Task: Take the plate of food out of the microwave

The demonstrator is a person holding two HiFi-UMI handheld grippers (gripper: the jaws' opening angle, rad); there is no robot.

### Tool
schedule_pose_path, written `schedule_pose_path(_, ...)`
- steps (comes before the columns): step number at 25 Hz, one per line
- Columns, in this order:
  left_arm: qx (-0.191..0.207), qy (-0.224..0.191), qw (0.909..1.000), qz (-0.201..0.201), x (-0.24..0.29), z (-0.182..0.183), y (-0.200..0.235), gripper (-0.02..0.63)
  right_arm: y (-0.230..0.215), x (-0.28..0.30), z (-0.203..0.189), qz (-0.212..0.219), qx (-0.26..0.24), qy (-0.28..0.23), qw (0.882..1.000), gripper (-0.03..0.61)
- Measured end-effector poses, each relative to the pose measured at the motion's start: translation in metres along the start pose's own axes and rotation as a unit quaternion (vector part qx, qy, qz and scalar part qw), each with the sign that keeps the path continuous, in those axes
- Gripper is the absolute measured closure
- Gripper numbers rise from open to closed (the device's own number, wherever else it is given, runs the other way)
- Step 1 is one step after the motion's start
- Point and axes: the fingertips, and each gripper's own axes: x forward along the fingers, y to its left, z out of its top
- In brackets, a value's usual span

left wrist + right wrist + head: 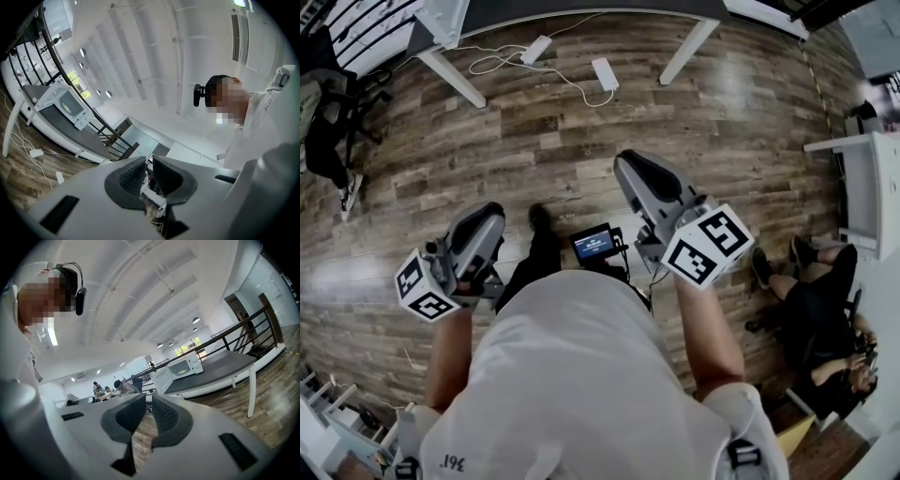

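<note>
A white microwave (183, 367) stands far off on a dark-topped table (220, 365), its door (161, 377) swung open. A pale plate of food (181, 371) shows inside it. The left gripper view has the same microwave (65, 105) small at the left, with the plate (69, 108) in its cavity. My left gripper (149, 158) and right gripper (149, 394) are both shut with nothing between the pads, held up well short of the table. In the head view they sit by my chest, left gripper (478, 234) and right gripper (649, 187).
Wooden floor lies between me and the table's white legs (450, 75). Power strips and cables (605, 73) lie on the floor under the table. A seated person (820, 309) is at my right beside a white shelf (872, 187). A black railing (253, 324) runs behind the table.
</note>
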Motion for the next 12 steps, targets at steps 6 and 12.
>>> schedule_pose_path(6,-0.007,0.018,0.9997,-0.012,-0.013,0.047,0.048,0.565,0.006,0.063,0.013,-0.02,0.0,-0.001,1.0,0.538)
schedule_pose_path(12,-0.011,0.032,0.9992,-0.019,-0.03,0.082,0.089,0.565,0.016,0.112,0.019,-0.04,-0.001,-0.006,0.999,0.538)
